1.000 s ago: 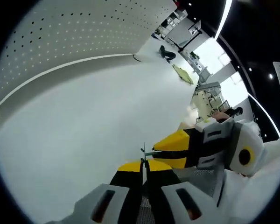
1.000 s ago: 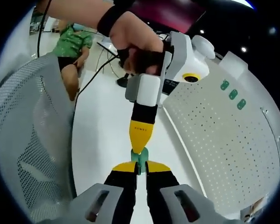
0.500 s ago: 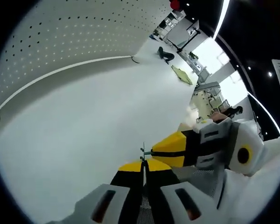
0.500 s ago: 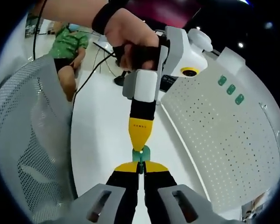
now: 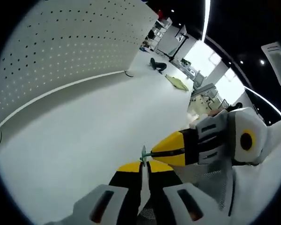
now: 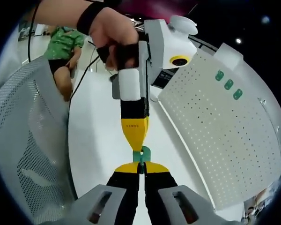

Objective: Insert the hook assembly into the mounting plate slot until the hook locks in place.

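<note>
Mostly hidden, perhaps green hook [image 6: 141, 153].

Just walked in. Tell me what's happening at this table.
A person is working with a handheld gripper in each hand. The right gripper and the left gripper meet tip to tip above the white table, both closed on a small green piece, apparently the hook assembly. A hand grips the left gripper's handle. A white pegboard with three green tags stands alongside. The piece is not yet inserted anywhere.
</note>
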Demonstrator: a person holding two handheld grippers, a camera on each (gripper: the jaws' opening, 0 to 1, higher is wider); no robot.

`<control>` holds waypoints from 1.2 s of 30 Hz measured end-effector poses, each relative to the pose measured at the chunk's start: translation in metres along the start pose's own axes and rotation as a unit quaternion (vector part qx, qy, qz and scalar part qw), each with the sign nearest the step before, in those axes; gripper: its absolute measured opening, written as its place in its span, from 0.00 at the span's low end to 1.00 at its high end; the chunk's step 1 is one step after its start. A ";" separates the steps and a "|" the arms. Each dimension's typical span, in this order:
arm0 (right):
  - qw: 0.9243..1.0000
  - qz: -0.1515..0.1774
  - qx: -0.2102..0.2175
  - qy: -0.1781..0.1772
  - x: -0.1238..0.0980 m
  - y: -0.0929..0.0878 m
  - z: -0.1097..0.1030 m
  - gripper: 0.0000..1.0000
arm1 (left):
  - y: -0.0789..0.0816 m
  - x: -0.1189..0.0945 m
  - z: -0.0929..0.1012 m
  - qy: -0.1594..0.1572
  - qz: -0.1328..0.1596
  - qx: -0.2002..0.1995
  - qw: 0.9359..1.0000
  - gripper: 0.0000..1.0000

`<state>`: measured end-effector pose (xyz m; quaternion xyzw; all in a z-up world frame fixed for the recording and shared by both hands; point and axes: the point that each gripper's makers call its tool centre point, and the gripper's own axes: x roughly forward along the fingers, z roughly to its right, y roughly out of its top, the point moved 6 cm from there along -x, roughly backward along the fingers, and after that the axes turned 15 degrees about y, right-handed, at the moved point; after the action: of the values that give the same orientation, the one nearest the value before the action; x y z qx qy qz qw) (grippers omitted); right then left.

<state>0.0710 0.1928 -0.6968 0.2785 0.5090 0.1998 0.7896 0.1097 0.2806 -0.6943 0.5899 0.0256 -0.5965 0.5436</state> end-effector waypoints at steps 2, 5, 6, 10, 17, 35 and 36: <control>1.000 -0.002 0.000 -0.001 0.000 0.001 0.001 0.01 | -0.001 -0.001 -0.001 0.003 0.008 0.001 1.000 0.09; 1.000 0.001 -0.002 -0.005 0.000 0.005 0.003 0.01 | -0.002 -0.004 -0.005 0.007 0.024 -0.009 1.000 0.14; 1.000 0.002 -0.003 -0.006 0.000 0.006 0.004 0.01 | -0.003 -0.004 -0.005 0.005 0.026 -0.009 1.000 0.15; 1.000 0.003 -0.009 -0.015 0.000 0.010 0.006 0.01 | -0.005 -0.007 -0.006 0.017 0.043 -0.004 0.999 0.15; 1.000 0.008 0.016 -0.007 0.000 0.007 0.006 0.01 | -0.011 -0.010 -0.007 0.018 0.070 -0.018 0.997 0.18; 0.992 0.054 0.097 -0.060 -0.010 0.012 0.021 0.01 | -0.024 -0.020 -0.005 0.042 0.148 0.023 0.988 0.25; 0.991 0.059 0.105 -0.063 -0.011 0.013 0.023 0.01 | -0.024 -0.021 -0.006 0.044 0.152 0.022 0.987 0.25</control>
<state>0.0875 0.1911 -0.6733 0.4012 0.4588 0.1733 0.7737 0.0910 0.3072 -0.6957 0.6244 -0.0540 -0.4809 0.6132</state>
